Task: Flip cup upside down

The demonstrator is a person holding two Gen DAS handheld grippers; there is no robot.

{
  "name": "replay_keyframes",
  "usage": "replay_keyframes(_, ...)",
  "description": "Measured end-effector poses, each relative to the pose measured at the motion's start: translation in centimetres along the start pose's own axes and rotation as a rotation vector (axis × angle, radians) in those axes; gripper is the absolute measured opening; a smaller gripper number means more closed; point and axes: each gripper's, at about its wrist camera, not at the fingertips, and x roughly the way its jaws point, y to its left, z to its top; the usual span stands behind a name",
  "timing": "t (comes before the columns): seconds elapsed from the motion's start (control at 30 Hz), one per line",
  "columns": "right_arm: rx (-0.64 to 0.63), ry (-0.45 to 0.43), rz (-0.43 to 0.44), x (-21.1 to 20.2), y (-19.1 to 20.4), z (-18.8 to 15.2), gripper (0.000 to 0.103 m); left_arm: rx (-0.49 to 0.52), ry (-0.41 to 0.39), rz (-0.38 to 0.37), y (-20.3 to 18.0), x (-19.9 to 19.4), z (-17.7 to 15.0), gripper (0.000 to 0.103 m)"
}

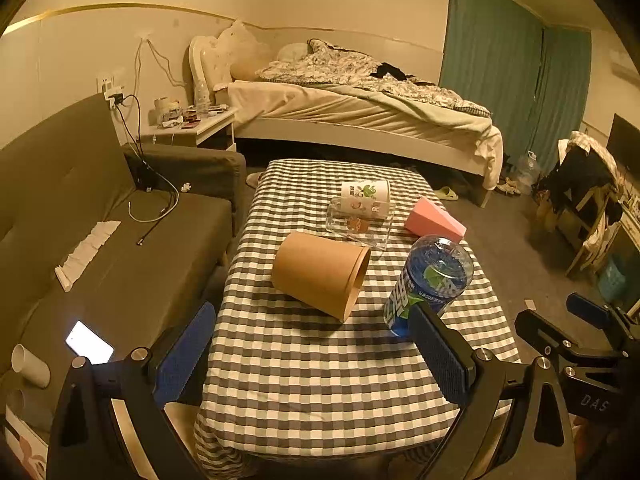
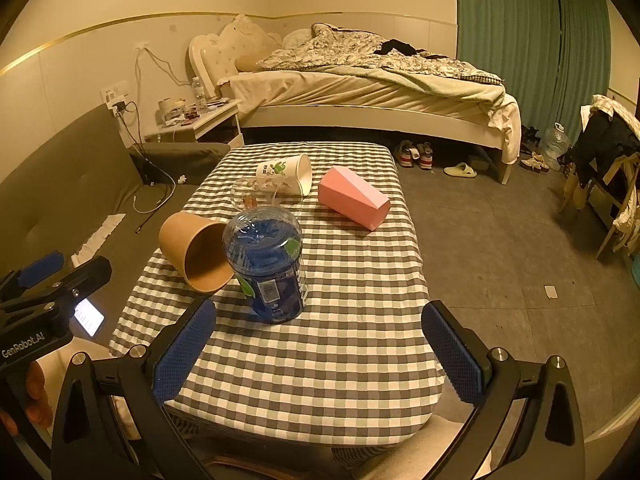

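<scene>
A brown paper cup [image 1: 322, 272] lies on its side on the checked table [image 1: 320, 380], mouth to the right; it shows in the right wrist view [image 2: 196, 252] too. A blue-labelled plastic cup [image 1: 430, 280] stands upside down beside it, also in the right wrist view [image 2: 266, 264]. A white printed cup [image 1: 366, 198], a clear glass [image 1: 356, 226] and a pink cup [image 1: 434, 220] lie on their sides further back. My left gripper [image 1: 312, 360] is open and empty before the brown cup. My right gripper [image 2: 320, 352] is open and empty near the table's front edge.
A grey sofa [image 1: 100, 240] with cables and a lit phone [image 1: 90, 343] stands left of the table. A bed [image 1: 360, 112] and a nightstand [image 1: 192, 124] are behind. Chairs with clothes [image 2: 608, 168] stand at the right on the grey floor.
</scene>
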Motion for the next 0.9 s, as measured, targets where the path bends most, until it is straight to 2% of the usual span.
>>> replay_keyframes(0.9,0.0,0.002,-0.003,0.26,-0.01,0.15,0.103,0.004,-0.007,0.009,-0.28,-0.4,0.37,0.1)
